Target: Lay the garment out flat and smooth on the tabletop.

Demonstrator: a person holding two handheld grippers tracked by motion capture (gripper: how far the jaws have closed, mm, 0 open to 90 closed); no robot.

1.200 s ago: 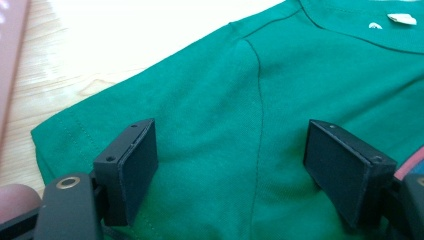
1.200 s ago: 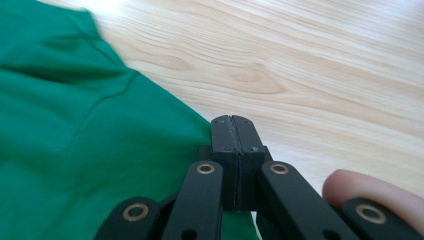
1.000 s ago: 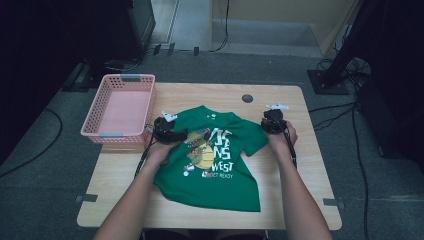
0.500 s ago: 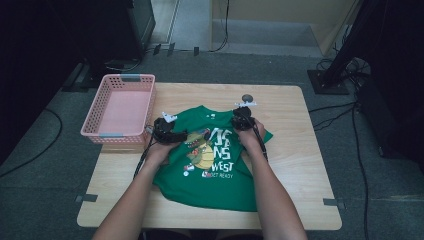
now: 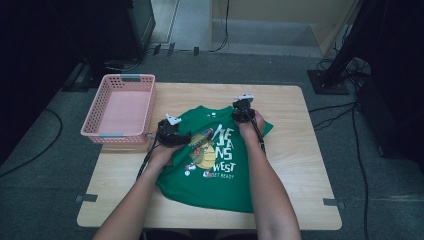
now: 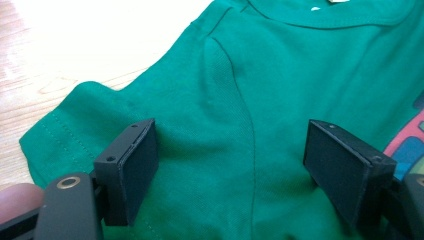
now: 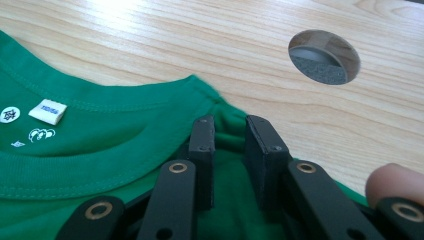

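Green cloth covers the middle of the wooden tabletop [image 5: 300,150]: it is a T-shirt [image 5: 220,170] lying flat, picture side up, with its neck toward the far edge and its bottom hem near the near edge. White letters and a cartoon picture sit on its chest.

The left gripper [image 5: 172,134] rests on the shirt's left shoulder part, close to the left sleeve. In the left gripper view its two black jaws stand wide apart, one on each side of the sleeve seam [image 6: 240,115], and nothing is pinched between them.

The right gripper [image 5: 243,109] is at the shirt's right shoulder, just beside the neck hole. In the right gripper view its jaws are close together with a small gap, and they have just been opening a little. Green cloth lies under and between them at the shoulder, but the pads do not squeeze it. A small white tag [image 7: 47,111] shows inside the collar.

A pink basket [image 5: 120,107] stands at the far left corner of the tabletop, just beside the shirt's left sleeve. A round hole [image 7: 324,56] is in the wood near the far edge.
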